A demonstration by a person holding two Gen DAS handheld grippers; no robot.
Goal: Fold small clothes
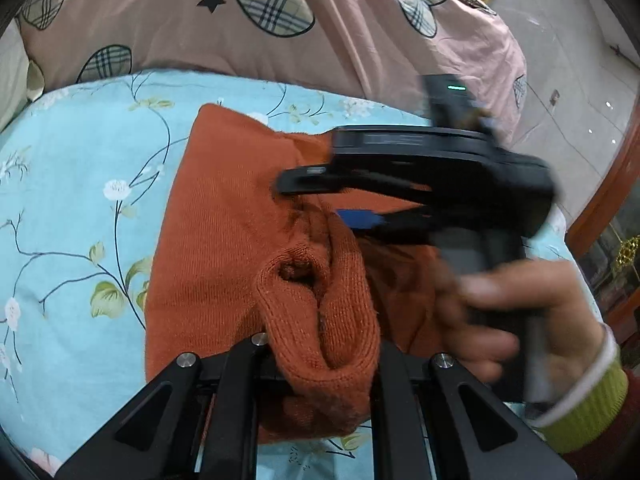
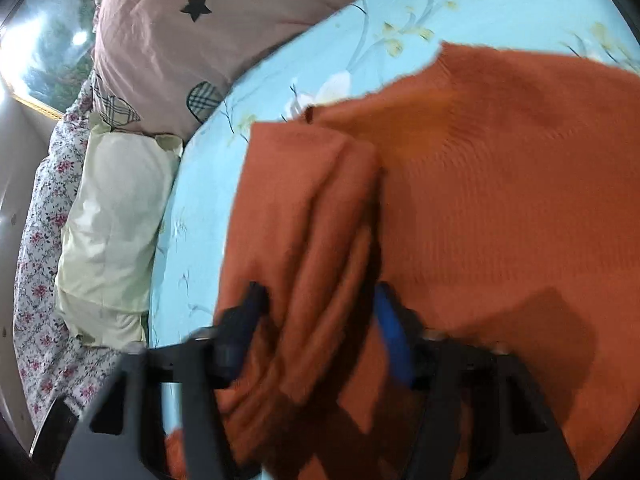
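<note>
A rust-orange knitted garment [image 1: 224,240] lies on the light blue flowered sheet [image 1: 80,184]. My left gripper [image 1: 324,364] is shut on a ribbed cuff [image 1: 320,344] of the garment, bunched between its fingers. In the left wrist view my right gripper [image 1: 316,200], held by a hand, reaches in from the right with one black finger and one blue pad over a fold at the garment's middle. In the right wrist view my right gripper [image 2: 320,320] has a thick fold of the orange garment [image 2: 500,200] between its blue pads [image 2: 394,332]; the view is blurred.
A pink quilt with plaid hearts and stars [image 1: 240,20] is heaped along the far side of the bed. A pale yellow pillow [image 2: 108,220] and a flowered cloth [image 2: 44,248] lie at the bed's head. A tiled floor and wooden cabinet [image 1: 608,200] are to the right.
</note>
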